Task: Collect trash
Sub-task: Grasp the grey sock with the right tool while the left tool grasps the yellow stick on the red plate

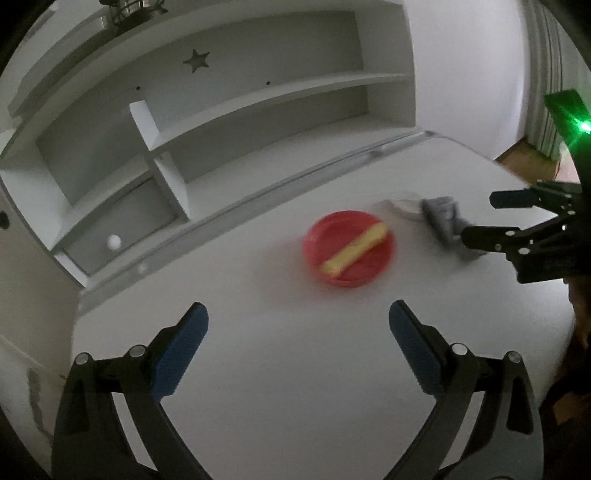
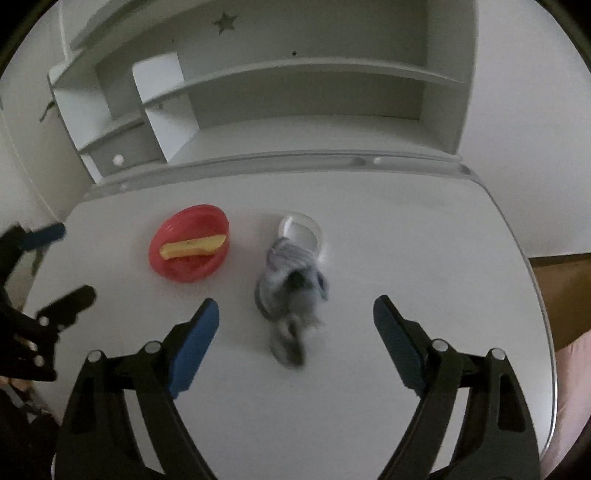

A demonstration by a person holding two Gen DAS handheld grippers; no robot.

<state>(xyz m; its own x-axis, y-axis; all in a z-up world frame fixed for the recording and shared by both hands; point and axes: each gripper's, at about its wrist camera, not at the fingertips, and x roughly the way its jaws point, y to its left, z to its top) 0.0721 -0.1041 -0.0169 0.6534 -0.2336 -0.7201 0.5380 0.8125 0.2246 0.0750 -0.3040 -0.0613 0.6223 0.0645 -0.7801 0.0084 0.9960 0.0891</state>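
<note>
You are working over a white desk [image 2: 369, 229] backed by a white shelf unit [image 2: 303, 99] with a star cut-out [image 2: 225, 21] in its rear panel and a small drawer with a round white knob [image 2: 118, 159] low on its left side.

You are holding the left gripper [image 1: 298, 317] above the near part of the desk, its blue-padded fingers [image 1: 184, 350] standing wide apart with nothing between them. You are holding the right gripper [image 2: 295, 314] over the desk too, fingers spread and nothing clamped; the near, blurred end of a crumpled grey cloth [image 2: 291, 284] is lying on the desk in line with the gap, though the pads are not touching it.

A red plate [image 2: 190, 242] is sitting on the desk left of the cloth, with a yellow strip [image 2: 192, 246] lying across it; blur is hiding what the strip is. A clear, shallow round container [image 2: 301, 229] is lying at the cloth's far end, touching or partly under it. From the left wrist view, the plate is sitting ahead of your left gripper, with the cloth beyond it, near the right gripper's fingertips.
</note>
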